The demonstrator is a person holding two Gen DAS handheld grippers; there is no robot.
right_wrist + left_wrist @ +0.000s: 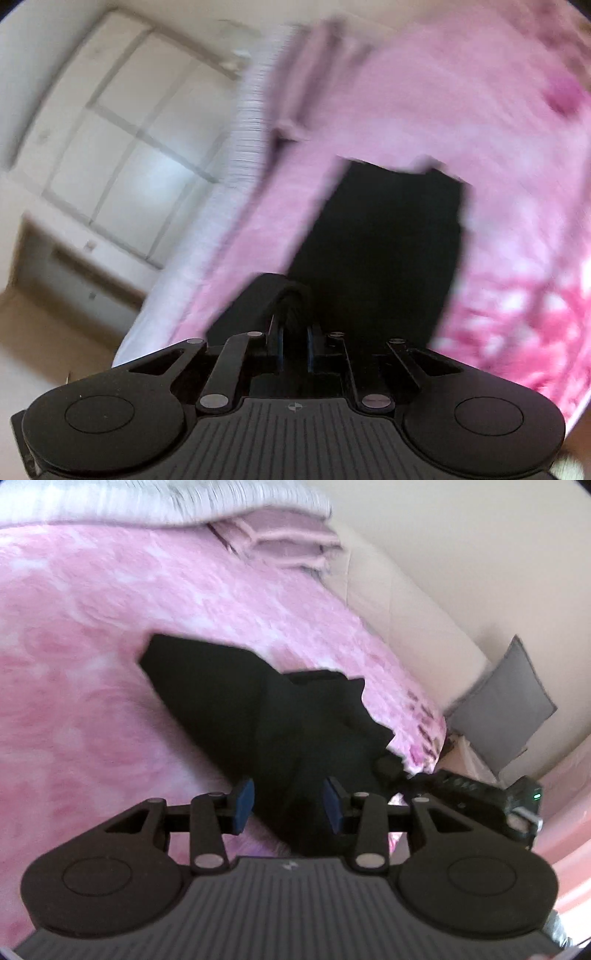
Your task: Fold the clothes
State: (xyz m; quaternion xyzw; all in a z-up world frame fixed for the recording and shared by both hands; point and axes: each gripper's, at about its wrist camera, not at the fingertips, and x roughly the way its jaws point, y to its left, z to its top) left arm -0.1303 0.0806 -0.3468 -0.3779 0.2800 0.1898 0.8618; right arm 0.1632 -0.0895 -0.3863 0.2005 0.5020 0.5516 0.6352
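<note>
Black garment (pixel 236 709) on pink bedspread (pixel 74 664), right tool (pixel 295 341) clamped on its bunched edge, left tool (pixel 288 805) apart.

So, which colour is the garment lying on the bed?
Black, plain, no visible pattern: the garment shows best in the left wrist view.

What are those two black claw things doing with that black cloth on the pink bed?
A person is folding a black garment on a pink blanket, holding a gripper in each hand. The right gripper is pinched shut on a bunched edge of the garment and lifts that part. The left gripper has its jaws apart with black cloth between them, but the pads are not squeezing it. The fold is not finished: the garment lies crumpled at one end.
</note>
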